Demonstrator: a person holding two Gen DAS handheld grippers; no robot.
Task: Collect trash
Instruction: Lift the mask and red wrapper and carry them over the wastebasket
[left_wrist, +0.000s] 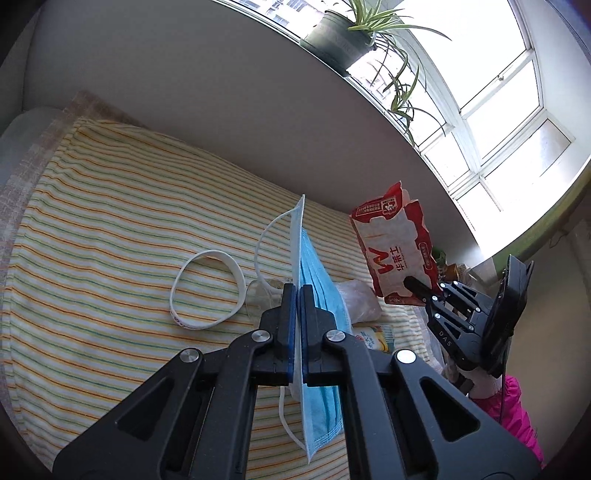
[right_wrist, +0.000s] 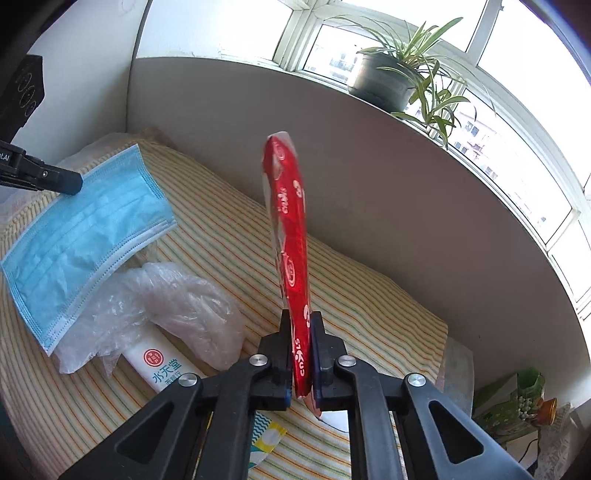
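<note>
Indoors, striped bedsheet (left_wrist: 110, 221), sunlit window (left_wrist: 498, 122); left gripper (left_wrist: 297, 291) pinching mask (left_wrist: 317, 280), right gripper (right_wrist: 300, 321) clamping wrapper (right_wrist: 290, 229)

A blue face mask (right_wrist: 85, 236) with white ear loops hangs edge-on, lifted above the striped sheet; a red and white snack wrapper (left_wrist: 397, 247) stands upright, flattened; crumpled clear plastic (right_wrist: 173, 306) lies below, partly covering a white packet (right_wrist: 159, 365)

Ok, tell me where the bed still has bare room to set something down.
Bare striped sheet lies left of the white wristband, toward the pillow end, and along the grey wall panel. It is crowded around the crumpled plastic bag and tissue pack.
</note>
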